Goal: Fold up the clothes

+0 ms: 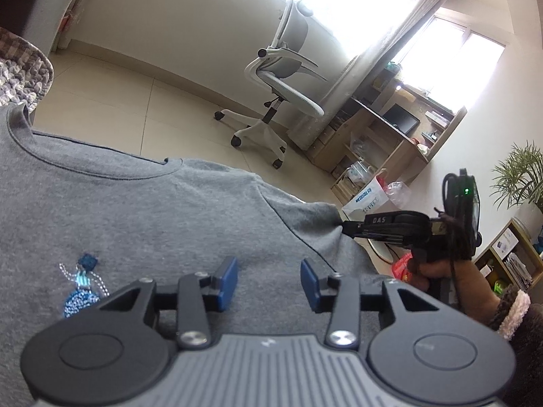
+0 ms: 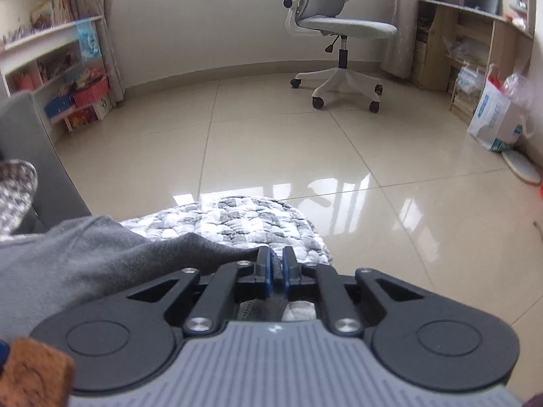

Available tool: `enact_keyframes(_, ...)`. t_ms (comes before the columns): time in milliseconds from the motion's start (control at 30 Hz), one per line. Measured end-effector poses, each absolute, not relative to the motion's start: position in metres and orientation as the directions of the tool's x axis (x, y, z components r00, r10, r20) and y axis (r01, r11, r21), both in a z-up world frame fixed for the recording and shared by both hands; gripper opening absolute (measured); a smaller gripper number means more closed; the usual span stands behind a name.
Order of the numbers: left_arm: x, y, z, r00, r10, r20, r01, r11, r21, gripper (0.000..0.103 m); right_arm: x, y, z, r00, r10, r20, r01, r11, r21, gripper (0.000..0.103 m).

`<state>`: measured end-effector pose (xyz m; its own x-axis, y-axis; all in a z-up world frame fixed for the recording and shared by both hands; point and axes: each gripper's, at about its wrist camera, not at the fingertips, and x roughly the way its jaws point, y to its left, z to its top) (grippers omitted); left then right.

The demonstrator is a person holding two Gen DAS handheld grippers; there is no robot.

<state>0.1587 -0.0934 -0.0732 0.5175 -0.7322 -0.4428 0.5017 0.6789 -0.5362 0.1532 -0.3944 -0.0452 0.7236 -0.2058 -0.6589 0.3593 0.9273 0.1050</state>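
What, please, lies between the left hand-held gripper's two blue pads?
In the left wrist view, only the grey sweatshirt shows in the gap of the open left hand-held gripper; nothing is gripped.

My left gripper (image 1: 268, 283): jaws spread wide, nothing between the blue pads (image 1: 228, 279). My right gripper (image 2: 276, 268): jaws nearly closed, pinching grey fabric between them. Seen from the left wrist view, my right hand (image 1: 437, 271) grips its handle, ahead-right of the left jaws.

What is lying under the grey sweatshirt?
Under the grey knit sweatshirt a grey-and-white quilted blanket shows beside the right gripper. What supports the blanket is covered.
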Motion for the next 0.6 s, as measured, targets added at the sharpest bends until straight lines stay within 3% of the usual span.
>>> enact_keyframes(100,0.156,-0.099,-0.069,0.527,-0.724,-0.446,0.521,0.689,-0.503,0.051,0.134,-0.394,-0.028,0.752,-0.135,-0.645,0.341,0.918,0.205,0.02)
enact_keyframes(133,0.156,-0.099,-0.069,0.528,-0.723,-0.445,0.525,0.69,-0.498,0.052,0.128,-0.392,-0.023,0.756,-0.123,-0.642,0.332,0.918,0.215,0.032)
enact_keyframes(200,0.155,-0.101,-0.067,0.531,-0.723,-0.442,0.533,0.69,-0.489,0.058,0.115,-0.381,-0.014,0.768,-0.1,-0.633,0.301,0.929,0.218,0.043)
enact_keyframes(300,0.153,-0.102,-0.065,0.527,-0.727,-0.44,0.537,0.686,-0.49,0.06,0.101,-0.363,-0.007,0.765,-0.075,-0.64,0.249,0.951,0.185,0.044)
enact_keyframes(600,0.119,-0.157,-0.061,0.403,-0.791,-0.46,0.657,0.6,-0.457,0.045,0.108,-0.391,-0.028,0.744,-0.092,-0.662,0.29,0.937,0.196,0.044)
